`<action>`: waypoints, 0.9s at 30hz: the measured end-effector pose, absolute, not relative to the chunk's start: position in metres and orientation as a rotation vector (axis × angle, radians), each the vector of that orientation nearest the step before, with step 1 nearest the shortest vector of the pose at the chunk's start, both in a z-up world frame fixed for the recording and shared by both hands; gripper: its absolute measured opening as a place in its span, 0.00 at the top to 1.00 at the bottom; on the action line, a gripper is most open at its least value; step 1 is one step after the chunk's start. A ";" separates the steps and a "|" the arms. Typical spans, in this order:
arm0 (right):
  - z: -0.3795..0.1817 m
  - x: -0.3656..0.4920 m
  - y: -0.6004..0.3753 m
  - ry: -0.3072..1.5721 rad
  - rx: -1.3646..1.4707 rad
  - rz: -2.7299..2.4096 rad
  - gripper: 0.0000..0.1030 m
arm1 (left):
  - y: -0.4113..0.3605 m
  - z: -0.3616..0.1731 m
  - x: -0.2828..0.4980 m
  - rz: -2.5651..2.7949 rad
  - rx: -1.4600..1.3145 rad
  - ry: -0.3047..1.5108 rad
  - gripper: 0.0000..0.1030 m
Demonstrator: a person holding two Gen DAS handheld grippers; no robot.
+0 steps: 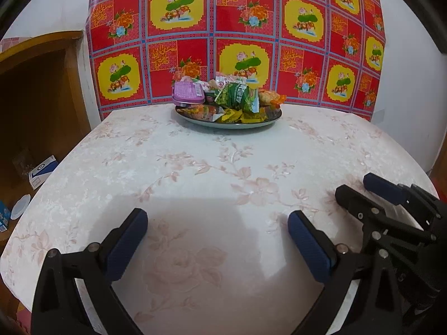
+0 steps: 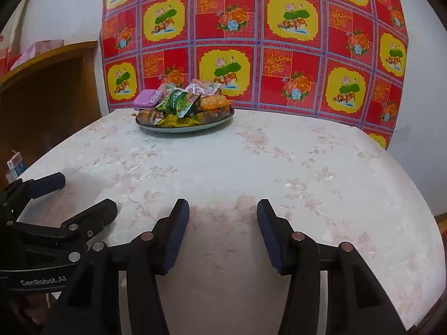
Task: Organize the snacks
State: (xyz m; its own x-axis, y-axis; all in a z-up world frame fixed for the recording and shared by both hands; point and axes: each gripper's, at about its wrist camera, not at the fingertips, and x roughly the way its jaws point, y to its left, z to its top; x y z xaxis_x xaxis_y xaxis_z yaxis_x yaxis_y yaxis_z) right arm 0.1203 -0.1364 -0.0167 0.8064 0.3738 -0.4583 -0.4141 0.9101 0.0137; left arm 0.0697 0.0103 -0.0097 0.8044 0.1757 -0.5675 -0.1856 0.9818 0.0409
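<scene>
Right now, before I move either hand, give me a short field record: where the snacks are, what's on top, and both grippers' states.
snacks: all piled on the plate at the far side of the table
top of pile: purple box at left, green packet in the middle
loose snacks on table: none seen
left gripper: open, nothing between the jaws
right gripper: open, nothing between the jaws
backdrop: red floral cloth

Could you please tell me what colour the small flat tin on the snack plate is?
The tin is purple, clearest in the right wrist view.
</scene>
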 end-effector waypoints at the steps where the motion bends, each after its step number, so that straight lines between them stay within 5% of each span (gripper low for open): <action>1: -0.017 0.120 -0.136 0.470 -0.089 0.422 0.49 | 0.010 -0.010 0.070 0.193 -0.017 0.606 0.01; 27: -0.018 0.120 -0.137 0.464 -0.090 0.424 0.49 | 0.011 -0.009 0.070 0.194 -0.017 0.606 0.01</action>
